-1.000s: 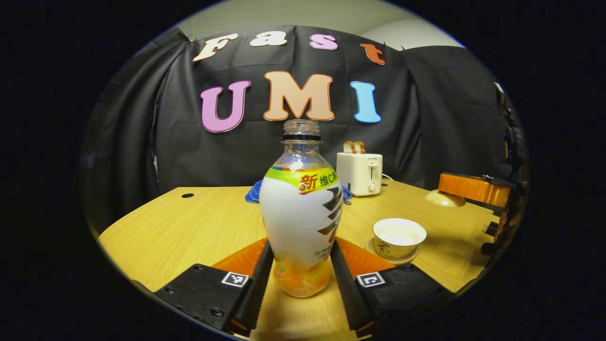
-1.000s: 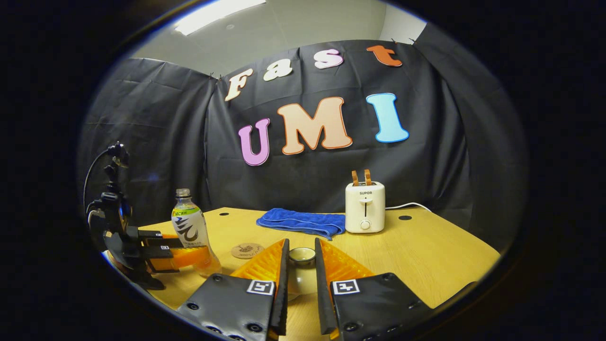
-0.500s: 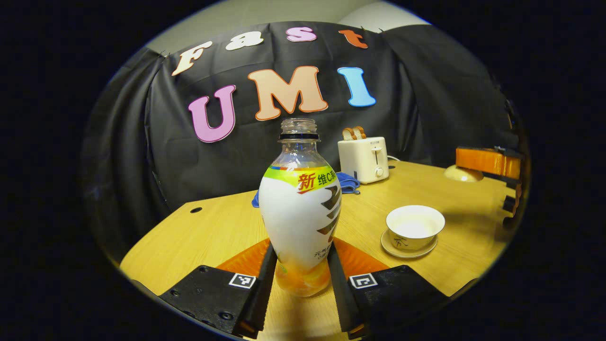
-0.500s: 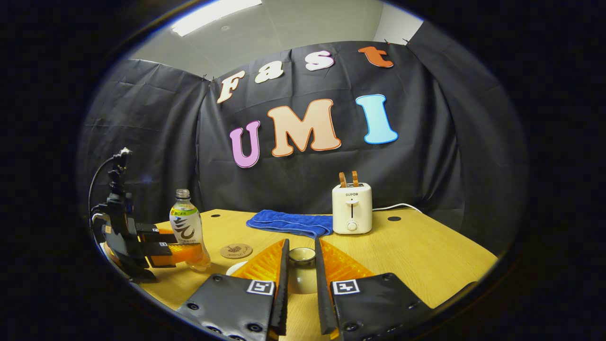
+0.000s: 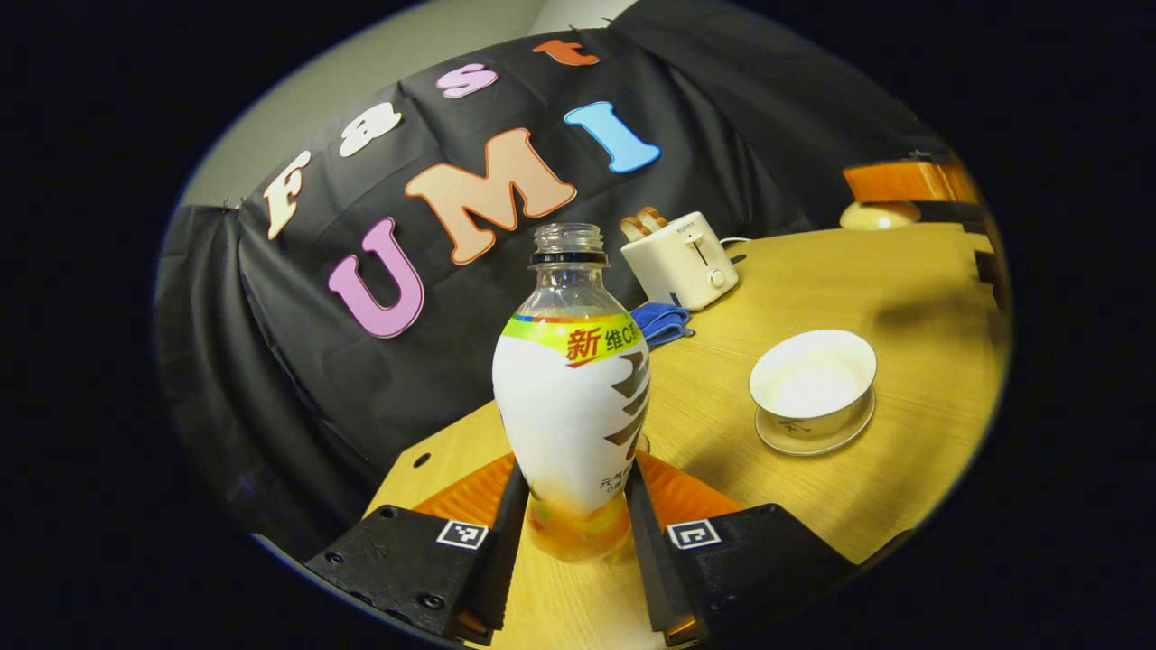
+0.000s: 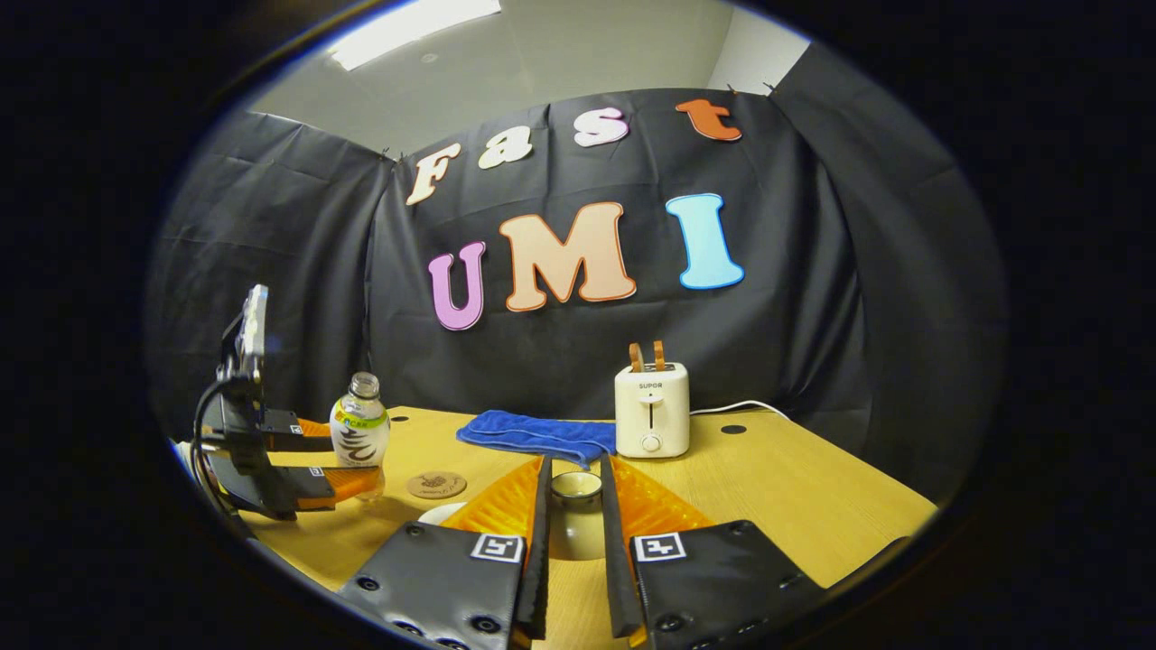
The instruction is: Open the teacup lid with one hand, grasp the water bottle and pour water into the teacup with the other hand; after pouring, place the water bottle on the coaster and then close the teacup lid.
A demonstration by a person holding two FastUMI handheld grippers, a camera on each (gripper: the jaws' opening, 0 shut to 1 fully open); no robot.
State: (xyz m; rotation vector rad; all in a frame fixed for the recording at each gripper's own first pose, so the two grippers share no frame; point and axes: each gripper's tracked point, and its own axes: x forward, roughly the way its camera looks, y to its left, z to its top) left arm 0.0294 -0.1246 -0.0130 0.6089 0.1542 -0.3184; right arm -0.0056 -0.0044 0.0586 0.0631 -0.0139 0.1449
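Wooden tabletop (image 6: pixel 795 478) carries: toaster (image 6: pixel 651 409), blue cloth (image 6: pixel 533 435), coaster (image 6: pixel 436 485), open teacup (image 5: pixel 813 384) on saucer (image 5: pixel 813 438).

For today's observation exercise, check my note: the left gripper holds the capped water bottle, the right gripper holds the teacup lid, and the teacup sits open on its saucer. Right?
One slip: the water bottle has no cap; the left gripper view shows its neck open. The left gripper does hold it, the right gripper holds the teacup lid, and the teacup sits open.

The left gripper view is sitting close behind the water bottle (image 5: pixel 573 397), tilted, facing the toaster (image 5: pixel 678 259). The right gripper view is looking level across the table (image 6: pixel 795 487), sharing both from farther back.
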